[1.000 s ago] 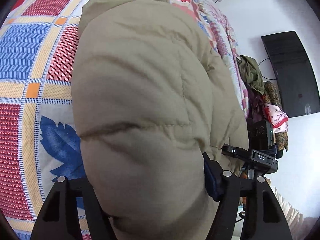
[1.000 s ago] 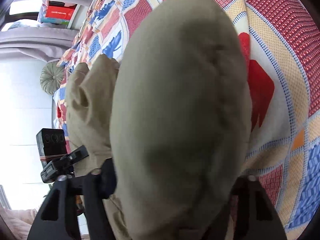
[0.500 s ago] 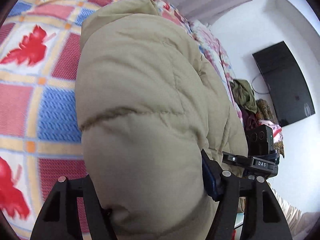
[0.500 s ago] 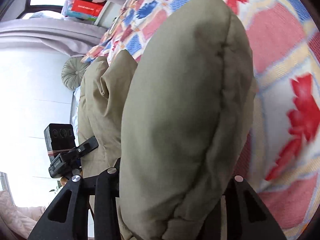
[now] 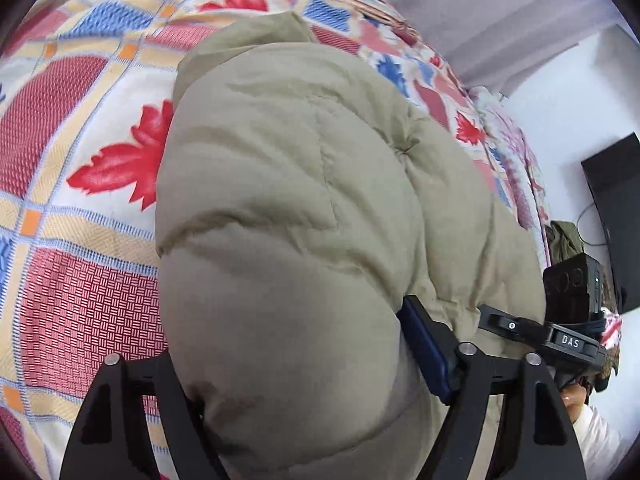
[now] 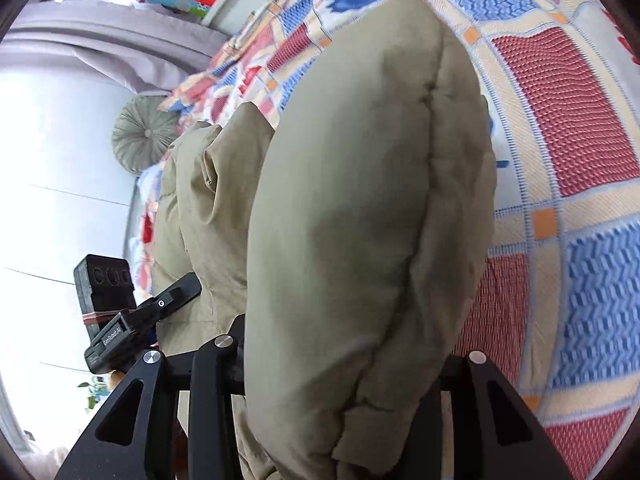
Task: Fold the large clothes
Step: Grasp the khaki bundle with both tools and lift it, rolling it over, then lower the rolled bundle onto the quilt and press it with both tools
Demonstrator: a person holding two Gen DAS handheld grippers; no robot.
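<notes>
Both grippers point steeply down over the bed, each with a thick fold of the khaki padded jacket [image 5: 304,216] bulging between its jaws. The left gripper [image 5: 304,364] grips a puffed section; its jaws have just been widening, yet the blue pad [image 5: 424,352] presses into the fabric. The right gripper [image 6: 340,364] clamps another padded fold [image 6: 360,208], its black fingers [image 6: 208,380] tight against it. The rest of the jacket trails across the patchwork bedspread [image 5: 80,184] toward the bed's edge. Beyond are a white wall, a dark screen [image 5: 616,216], grey curtains [image 6: 100,40] and a round cushion [image 6: 144,132].
</notes>
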